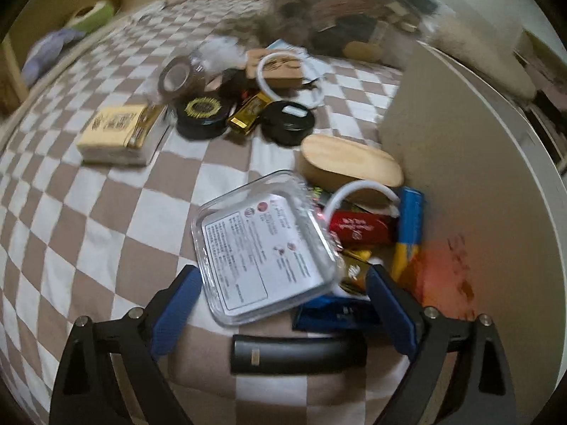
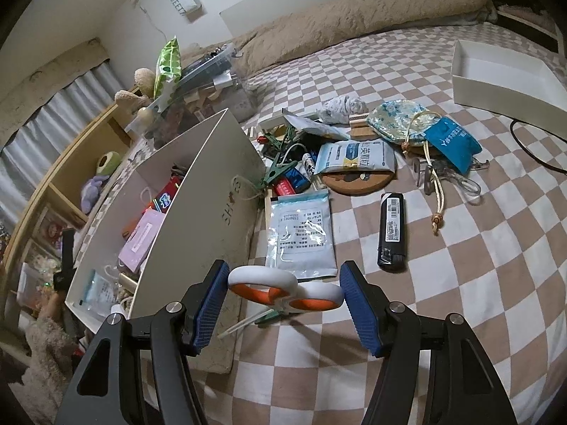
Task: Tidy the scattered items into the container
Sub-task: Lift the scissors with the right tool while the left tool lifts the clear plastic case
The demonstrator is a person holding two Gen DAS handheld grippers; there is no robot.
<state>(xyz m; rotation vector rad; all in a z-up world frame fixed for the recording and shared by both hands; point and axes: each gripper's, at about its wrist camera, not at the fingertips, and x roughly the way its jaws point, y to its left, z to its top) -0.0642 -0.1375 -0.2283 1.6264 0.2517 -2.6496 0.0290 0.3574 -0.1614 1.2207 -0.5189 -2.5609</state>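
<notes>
- Right gripper point(image 2: 285, 292): blue pads touch both handle loops of the white-and-orange scissors point(image 2: 283, 288), clamped between them.
- Left of the gripper: an open white box point(image 2: 198, 191) with packets inside.
- Just ahead: a clear-fronted sachet point(image 2: 303, 235) flat on the checked bedsheet point(image 2: 460, 265).
- Ahead and right: a black lighter point(image 2: 391, 232).
- Further ahead: a mixed pile including a floral pouch point(image 2: 397, 120).

Both wrist views look down close over the checkered bedspread point(image 1: 88, 212), sharing the white box point(image 2: 198, 191).
</notes>
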